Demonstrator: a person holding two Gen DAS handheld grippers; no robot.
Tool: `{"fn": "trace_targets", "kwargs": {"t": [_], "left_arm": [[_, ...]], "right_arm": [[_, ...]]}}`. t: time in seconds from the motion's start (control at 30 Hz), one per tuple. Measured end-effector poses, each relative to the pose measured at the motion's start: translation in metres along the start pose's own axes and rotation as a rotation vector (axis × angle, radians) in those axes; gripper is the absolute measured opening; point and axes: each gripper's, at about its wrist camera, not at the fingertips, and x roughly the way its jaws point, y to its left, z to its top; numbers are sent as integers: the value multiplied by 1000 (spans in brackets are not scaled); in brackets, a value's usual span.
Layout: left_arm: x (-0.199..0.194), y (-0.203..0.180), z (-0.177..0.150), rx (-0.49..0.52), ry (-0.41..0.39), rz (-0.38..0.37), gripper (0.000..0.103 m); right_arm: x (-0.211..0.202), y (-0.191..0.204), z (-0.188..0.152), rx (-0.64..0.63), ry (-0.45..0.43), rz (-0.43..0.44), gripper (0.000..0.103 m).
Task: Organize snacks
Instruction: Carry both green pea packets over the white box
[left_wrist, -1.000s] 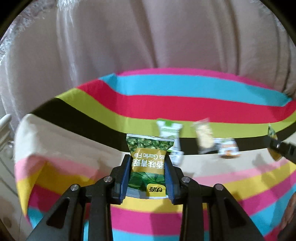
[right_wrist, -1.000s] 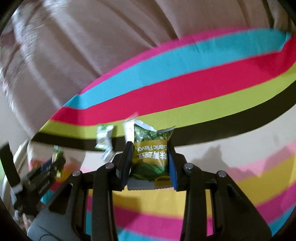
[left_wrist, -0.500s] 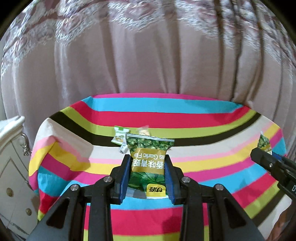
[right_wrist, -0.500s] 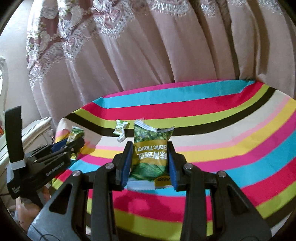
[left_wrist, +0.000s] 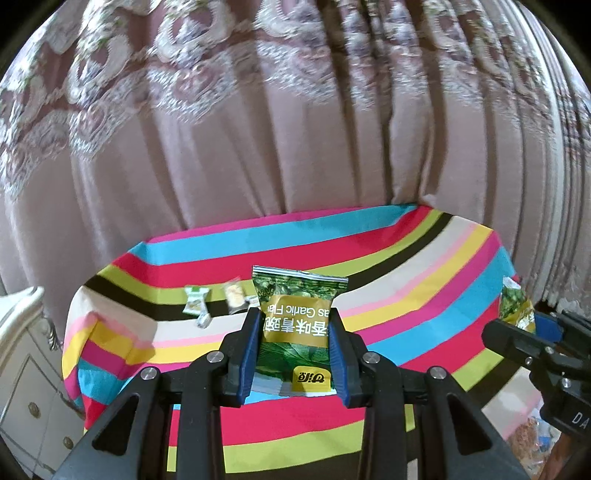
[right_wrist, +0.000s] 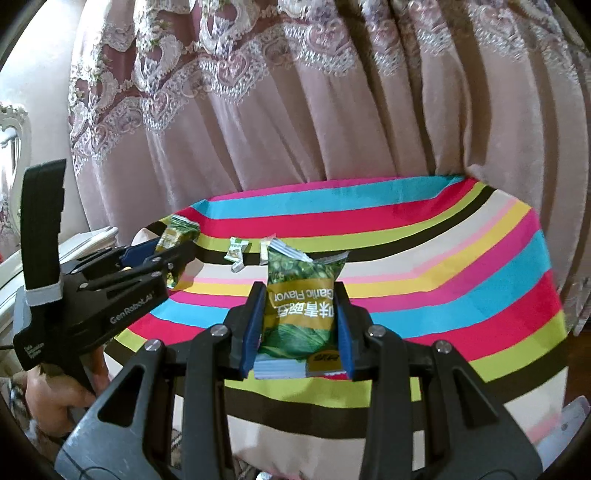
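Note:
My left gripper (left_wrist: 294, 325) is shut on a green and gold garlic pea packet (left_wrist: 295, 321), held upright between its blue pads. My right gripper (right_wrist: 300, 306) is shut on a second packet of the same kind (right_wrist: 301, 306). Each gripper shows in the other's view: the right gripper (left_wrist: 517, 317) at the right edge with its packet (left_wrist: 515, 301), the left gripper (right_wrist: 173, 254) at the left with its packet (right_wrist: 173, 234). Both hang above the near side of the striped tablecloth (left_wrist: 406, 295). Small snack packets (left_wrist: 195, 299) (right_wrist: 236, 251) lie on the far left of the table.
A pink embroidered curtain (left_wrist: 295, 129) hangs right behind the table. A white cabinet (left_wrist: 26, 369) stands at the table's left. A hand (right_wrist: 55, 402) holds the left gripper's handle. A bag of snacks (left_wrist: 528, 439) lies low at the right, off the table.
Both grippers have pulled back from the table and risen, still shut on their packets. The table now looks smaller and farther, with more curtain in view.

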Motion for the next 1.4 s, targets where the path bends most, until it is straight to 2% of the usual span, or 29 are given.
{"fn": "trace_targets", "kwargs": {"t": [0.33, 0.77, 0.97, 1.2, 1.4], "left_arm": [[-37, -49, 11, 101, -54, -62, 35], [-75, -147, 8, 301, -100, -215, 35], [-87, -194, -6, 381, -74, -335, 35], [-97, -253, -35, 515, -35, -453, 36], [-101, -290, -59, 605, 12, -524, 36]], "right_arm": [[-73, -20, -7, -29, -58, -55, 40], [-159, -83, -39, 64, -77, -231, 40], [-192, -111, -67, 104, -31, -339, 40], [-227, -156, -111, 225, 44, -462, 40], [-243, -178, -137, 296, 89, -503, 40]]}}
